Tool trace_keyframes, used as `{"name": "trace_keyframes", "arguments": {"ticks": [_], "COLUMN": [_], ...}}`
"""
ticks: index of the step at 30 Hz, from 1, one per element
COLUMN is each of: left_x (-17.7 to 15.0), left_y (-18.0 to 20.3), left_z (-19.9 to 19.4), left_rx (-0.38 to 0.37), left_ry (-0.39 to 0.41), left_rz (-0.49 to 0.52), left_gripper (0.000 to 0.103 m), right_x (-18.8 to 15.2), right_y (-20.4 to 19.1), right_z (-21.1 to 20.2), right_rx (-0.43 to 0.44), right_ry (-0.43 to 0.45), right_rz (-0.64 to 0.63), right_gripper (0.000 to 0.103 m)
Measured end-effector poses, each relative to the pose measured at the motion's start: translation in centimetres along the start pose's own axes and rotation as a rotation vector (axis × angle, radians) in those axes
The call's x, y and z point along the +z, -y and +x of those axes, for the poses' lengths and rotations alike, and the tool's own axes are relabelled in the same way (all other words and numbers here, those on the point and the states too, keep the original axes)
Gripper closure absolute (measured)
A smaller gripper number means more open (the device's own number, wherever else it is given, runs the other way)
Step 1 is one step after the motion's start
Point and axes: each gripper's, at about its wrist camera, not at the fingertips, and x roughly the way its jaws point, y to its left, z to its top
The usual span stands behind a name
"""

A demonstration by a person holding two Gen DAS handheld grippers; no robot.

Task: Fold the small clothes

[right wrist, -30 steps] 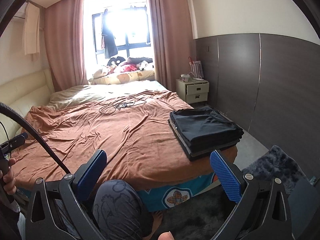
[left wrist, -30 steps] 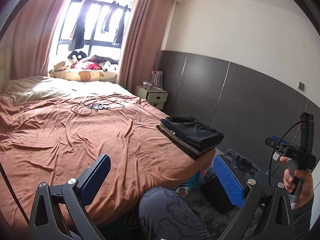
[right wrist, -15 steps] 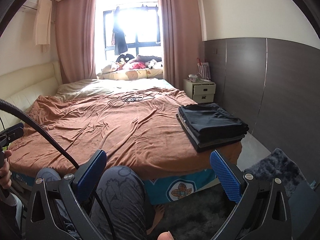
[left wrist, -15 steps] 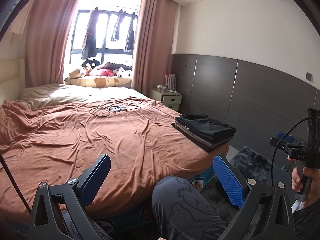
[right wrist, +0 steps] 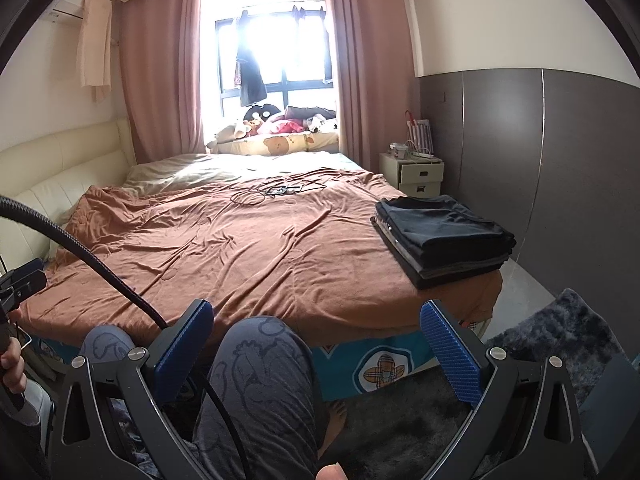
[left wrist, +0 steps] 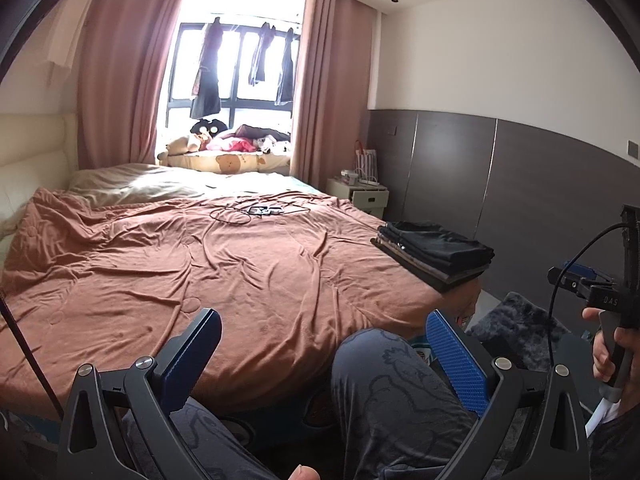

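A stack of folded dark clothes (left wrist: pixel 438 252) (right wrist: pixel 444 236) rests on the near right corner of a bed covered by a brown blanket (left wrist: pixel 208 264) (right wrist: pixel 240 248). My left gripper (left wrist: pixel 320 354) stands open over the person's knees, short of the bed, with nothing between its blue pads. In the right wrist view my right gripper (right wrist: pixel 316 346) is open and empty too, low in front of the bed's foot. The right gripper's handle (left wrist: pixel 604 300) shows at the right edge of the left wrist view, held by a hand.
The person's legs in patterned trousers (right wrist: pixel 260 380) sit between me and the bed. A cable and small device (left wrist: pixel 260 211) lie mid-bed. A white nightstand (right wrist: pixel 416 174) stands at the far right, a dark shaggy rug (right wrist: pixel 560 332) on the floor. Plush toys line the window sill (right wrist: pixel 280 122).
Both views have pulled back and swung so more of the bed shows and the stack sits farther right. The grippers stay open and empty.
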Motion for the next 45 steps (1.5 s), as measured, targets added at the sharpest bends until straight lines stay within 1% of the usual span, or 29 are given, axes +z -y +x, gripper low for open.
{"name": "trace_keyframes", "arguments": {"ticks": [6, 10, 16, 27, 45], "left_x": [-0.2, -0.4, -0.6, -0.6, -0.7], "left_y": [-0.7, -0.8, -1.1, -0.9, -1.0], "left_z": [-0.3, -0.3, -0.5, -1.5, -1.9], "left_rx": [0.006, 0.009, 0.017, 0.025, 0.032], "left_ry": [0.011, 0.01, 0.019, 0.037, 0.041], "left_rz": [-0.028, -0.025, -0.027, -0.021, -0.028], "left_gripper": [0.0, 0.0, 0.0, 0.0, 0.0], "right_x": [0.0, -0.1, -0.3, -0.3, -0.3], "right_y": [-0.8, -1.1, -1.5, -1.6, -1.2], "right_z": [0.0, -0.1, 0.1, -0.3, -0.3], "right_rx": [-0.005, -0.005, -0.034, -0.033, -0.027], "right_ry": [-0.013, -0.014, -0.022, -0.021, -0.023], "right_rz": [-0.002, 0.012, 0.005, 0.013, 0.012], "right_gripper": [0.0, 0.0, 0.0, 0.0, 0.0]}}
